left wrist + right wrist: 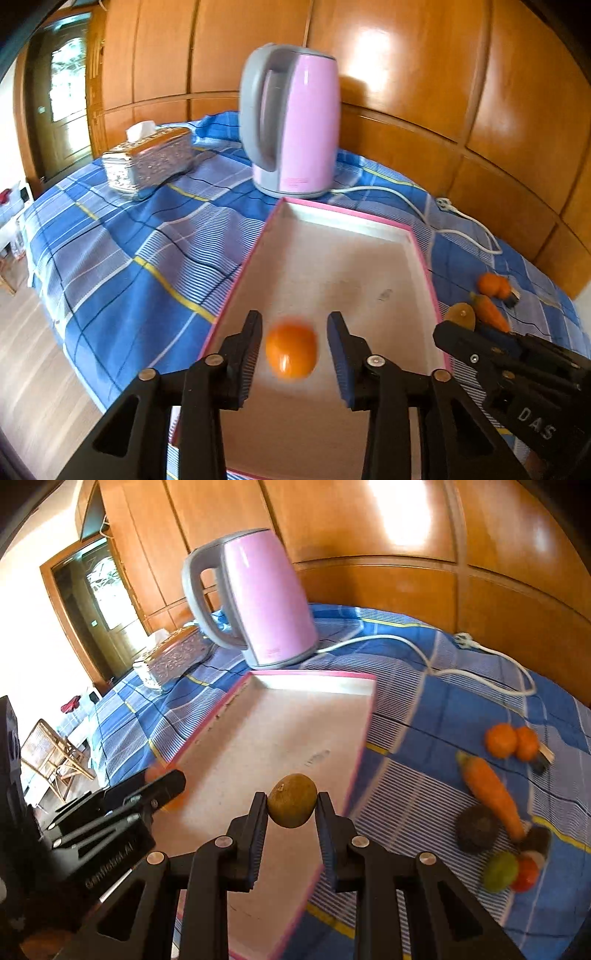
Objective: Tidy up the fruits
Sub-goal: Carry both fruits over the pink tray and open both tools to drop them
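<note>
A pink-rimmed white tray (343, 214) lies on the blue checked cloth. My left gripper (294, 325) hangs open over its near end. A blurred orange fruit (291, 350) sits between the fingers with a gap on each side. My right gripper (291, 802) is shut on a small brown round fruit (291, 800) above the tray's (314, 681) right rim. To the right, on the cloth, lie two tangerines (511, 740), a carrot (491, 790), a dark avocado (476, 827), a green fruit (500, 871) and a red one (528, 873).
A pink kettle (291, 122) stands just behind the tray, and its white cord (436, 664) trails right across the cloth. A silver tissue box (147, 162) sits at the back left. Wooden panels close off the back. The table's edge drops to the floor on the left.
</note>
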Tool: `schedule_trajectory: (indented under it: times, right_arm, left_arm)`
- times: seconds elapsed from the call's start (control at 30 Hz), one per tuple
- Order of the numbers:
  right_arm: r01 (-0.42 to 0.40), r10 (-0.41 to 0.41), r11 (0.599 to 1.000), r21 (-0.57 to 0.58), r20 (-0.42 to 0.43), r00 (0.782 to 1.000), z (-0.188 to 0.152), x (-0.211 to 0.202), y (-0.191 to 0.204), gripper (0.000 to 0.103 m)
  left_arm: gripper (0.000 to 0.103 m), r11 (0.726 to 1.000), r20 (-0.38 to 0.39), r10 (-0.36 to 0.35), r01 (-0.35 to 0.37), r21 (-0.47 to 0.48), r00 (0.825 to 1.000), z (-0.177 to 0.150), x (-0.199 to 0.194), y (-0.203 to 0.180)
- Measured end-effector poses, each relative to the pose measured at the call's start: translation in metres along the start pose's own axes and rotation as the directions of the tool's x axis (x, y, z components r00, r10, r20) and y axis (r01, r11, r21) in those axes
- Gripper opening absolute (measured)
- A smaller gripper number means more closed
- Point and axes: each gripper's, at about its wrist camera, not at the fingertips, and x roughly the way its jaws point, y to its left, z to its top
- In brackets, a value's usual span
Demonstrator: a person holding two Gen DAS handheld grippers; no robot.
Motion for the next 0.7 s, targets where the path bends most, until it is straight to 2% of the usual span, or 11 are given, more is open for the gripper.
schedule_trajectory:
  times: [0.13, 0.3, 0.6, 0.7]
  right_arm:
    - [0.008, -0.008, 1.000, -0.008, -0.006, 1.000, -0.004, 0.005, 0.008, 0.028]
    - [0.057, -0.057, 0.998, 0.011, -0.014, 0.998, -0.017, 0.000, 0.004, 0.032]
    - [0.136, -0.139, 0.989, 0.063, 0.036, 0.990, -0.032, -0.032, -0.011, 0.034]
    - [0.164, -0.168, 0.985, 0.057, 0.058, 0.984, -0.036, -0.043, -0.014, 0.034]
  left_arm:
    - [0.050, 1.000, 0.018, -0.008, 0.008, -0.019, 1.000, 0.000, -0.003, 0.001]
    - [0.050, 1.000, 0.041, -0.017, 0.018, -0.017, 0.999, 0.001, -0.008, -0.002]
    - [0.051, 0.998, 0.054, -0.046, 0.043, 0.047, 0.997, -0.006, -0.018, -0.024]
    - [0.057, 0.997, 0.059, -0.058, 0.054, 0.060, 0.997, -0.009, -0.021, -0.030]
